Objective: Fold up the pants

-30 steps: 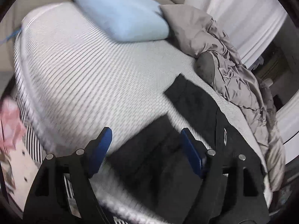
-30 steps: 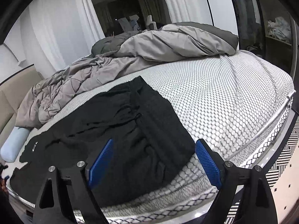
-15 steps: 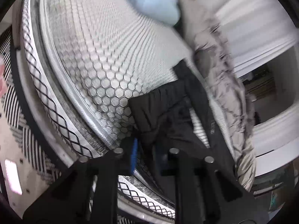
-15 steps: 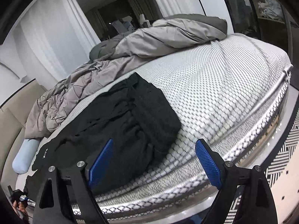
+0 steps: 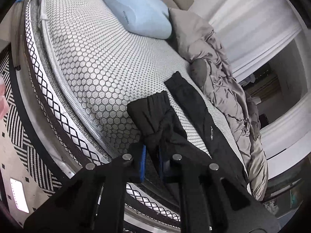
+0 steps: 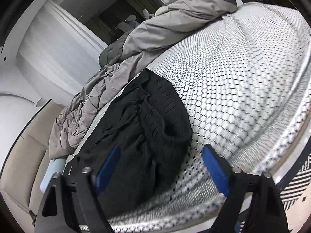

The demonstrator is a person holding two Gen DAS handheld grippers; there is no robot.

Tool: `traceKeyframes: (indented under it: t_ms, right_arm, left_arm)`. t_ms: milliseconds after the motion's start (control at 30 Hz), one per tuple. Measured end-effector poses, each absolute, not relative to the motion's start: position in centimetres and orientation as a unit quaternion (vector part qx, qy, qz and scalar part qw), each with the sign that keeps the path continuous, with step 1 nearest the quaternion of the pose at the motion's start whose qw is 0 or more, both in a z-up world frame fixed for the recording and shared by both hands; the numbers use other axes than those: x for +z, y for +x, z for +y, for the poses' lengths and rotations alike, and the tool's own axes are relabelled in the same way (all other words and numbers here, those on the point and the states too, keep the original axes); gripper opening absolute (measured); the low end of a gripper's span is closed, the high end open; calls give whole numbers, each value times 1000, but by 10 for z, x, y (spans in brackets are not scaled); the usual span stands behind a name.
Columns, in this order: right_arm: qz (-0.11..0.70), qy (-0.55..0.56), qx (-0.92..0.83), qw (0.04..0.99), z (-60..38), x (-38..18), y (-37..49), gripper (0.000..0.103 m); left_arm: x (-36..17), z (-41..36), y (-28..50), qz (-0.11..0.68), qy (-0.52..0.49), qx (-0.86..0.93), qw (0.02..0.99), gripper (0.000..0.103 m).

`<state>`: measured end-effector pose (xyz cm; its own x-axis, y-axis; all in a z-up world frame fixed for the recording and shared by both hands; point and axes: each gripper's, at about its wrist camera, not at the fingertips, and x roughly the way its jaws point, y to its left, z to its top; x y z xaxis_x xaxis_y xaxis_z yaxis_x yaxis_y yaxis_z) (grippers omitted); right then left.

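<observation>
Black pants (image 5: 186, 104) lie across the honeycomb-patterned mattress (image 5: 97, 62), their two legs running away from the left wrist view. My left gripper (image 5: 151, 155) is shut on the bunched end of the nearer leg (image 5: 153, 116), at the mattress edge. In the right wrist view the pants' rumpled waist end (image 6: 147, 128) sits near the mattress's front edge. My right gripper (image 6: 160, 149) hangs low over it, tilted, its jaws wide and closing. The dark cloth lies between the blue pads (image 6: 108, 167) without being pressed.
A crumpled grey duvet (image 5: 223, 89) runs along the far side of the pants. A light blue pillow (image 5: 134, 9) lies at the head of the bed. Below the mattress edge is a black-and-white patterned rug (image 5: 17, 101). White curtains (image 6: 44, 44) hang behind the bed.
The left gripper closed on the end of the nearer pant leg and bunched it at the mattress edge. The right gripper sank toward the waist end and rolled, its jaws a little narrower.
</observation>
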<state>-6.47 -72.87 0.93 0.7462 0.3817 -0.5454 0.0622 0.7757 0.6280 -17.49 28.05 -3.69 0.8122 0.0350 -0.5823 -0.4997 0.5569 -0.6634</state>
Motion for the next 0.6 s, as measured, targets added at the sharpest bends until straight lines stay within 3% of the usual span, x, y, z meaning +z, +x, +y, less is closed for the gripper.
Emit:
traceKeyframes:
  t_ms: [67,133,167,200,233,467,600]
  right_arm:
    - [352,319,91,875,-725,3,-54,74]
    - [357,308,91,877,-722,0,-48,53]
    - [362,300,89,878,-720,1,-46,34]
    - [365,298,93,877,-719,2,-47,20]
    - [361,301,96,877,-720,4,-50,14]
    - [358,289,84,884,-733,15,-79,10]
    - [333,294,96,891,-734,40,-79,10]
  left_arm:
    - [-33,279,-177,259,-440,158,845,7]
    - [-33,281,-176,260,-440,158,845,6]
    - [-35,284,-175,262,-447,159,840,6]
    - [-37,286,-175,263,-455,158,836,6]
    - [-37,286,-177,260,-458,158,835,6]
    - [-52,294,-172,273,-464,168,826,5]
    - [-22,296,-150,261,-439,162,845,5]
